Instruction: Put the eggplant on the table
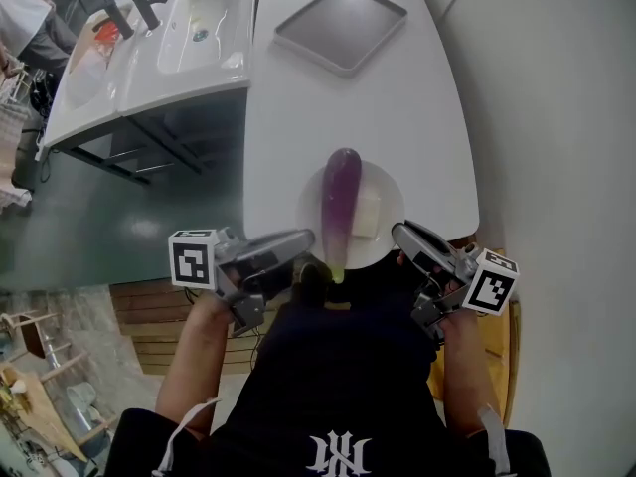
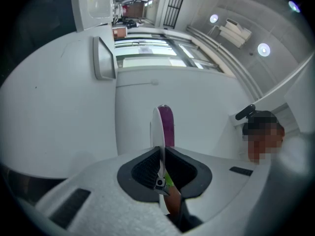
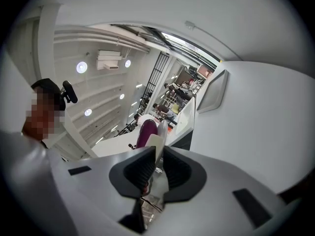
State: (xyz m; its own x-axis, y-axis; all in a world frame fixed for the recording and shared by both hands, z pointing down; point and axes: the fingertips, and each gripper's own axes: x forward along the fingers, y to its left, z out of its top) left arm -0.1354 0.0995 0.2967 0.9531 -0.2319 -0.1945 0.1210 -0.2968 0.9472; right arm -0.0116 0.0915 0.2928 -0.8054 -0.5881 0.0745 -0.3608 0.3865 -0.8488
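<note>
at a white worktop's (image 1: pixel 417 117) near edge, left gripper (image 1: pixel 301 239) and right gripper (image 1: pixel 400 233) each pinch their jaws on the rim of the plate (image 1: pixel 386 192) bearing the eggplant (image 1: pixel 342 202), which may roll off should either side dip.

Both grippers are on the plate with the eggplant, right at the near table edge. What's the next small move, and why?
Probably ease the plate forward over the table, keeping it level. The left gripper and right gripper each clamp its rim on opposite sides. The eggplant lies loose on it, and the plate is only at the table's near edge.
</note>
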